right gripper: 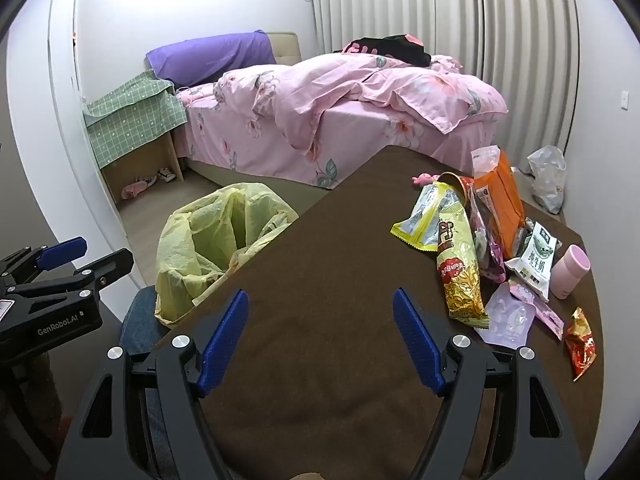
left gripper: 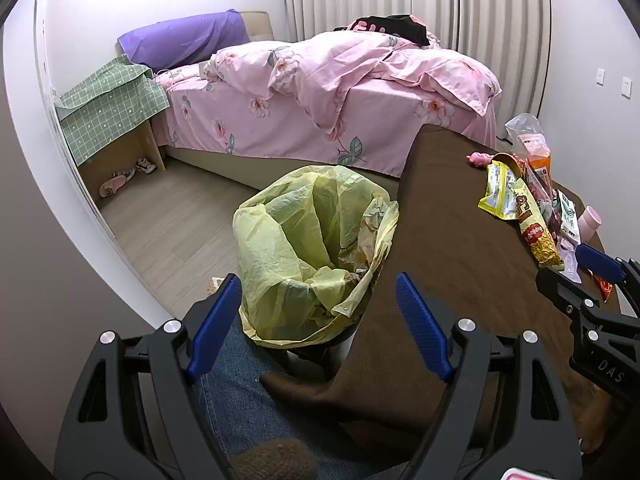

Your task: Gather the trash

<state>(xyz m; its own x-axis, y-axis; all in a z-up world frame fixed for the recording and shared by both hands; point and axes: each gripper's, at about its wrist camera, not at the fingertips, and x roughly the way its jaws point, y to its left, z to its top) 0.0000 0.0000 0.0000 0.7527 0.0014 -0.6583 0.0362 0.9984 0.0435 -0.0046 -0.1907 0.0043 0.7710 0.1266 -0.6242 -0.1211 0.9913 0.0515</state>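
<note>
Standing off the table's point(right gripper: 320, 280) left edge, your bin point(right gripper: 224, 248) holds crumpled wrappers in its yellow liner; the long snack packet point(right gripper: 460, 268) lies lengthwise near the right edge; your left gripper point(left gripper: 320, 320) and right gripper point(right gripper: 320, 332) gape, holding nothing

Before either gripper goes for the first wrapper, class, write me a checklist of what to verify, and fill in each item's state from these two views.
1. Right gripper open and holding nothing: ok.
2. Left gripper open and holding nothing: ok.
3. Bin bag mouth open beside the table: ok.
4. Room left in the bag: ok; only some crumpled trash shows low inside.
5. Long gold snack packet free to lift: ok; it lies on top, its near end clear of the other wrappers.
6. Pink cup counts as trash: cannot tell; it lies on its side beside the milk carton.
</note>
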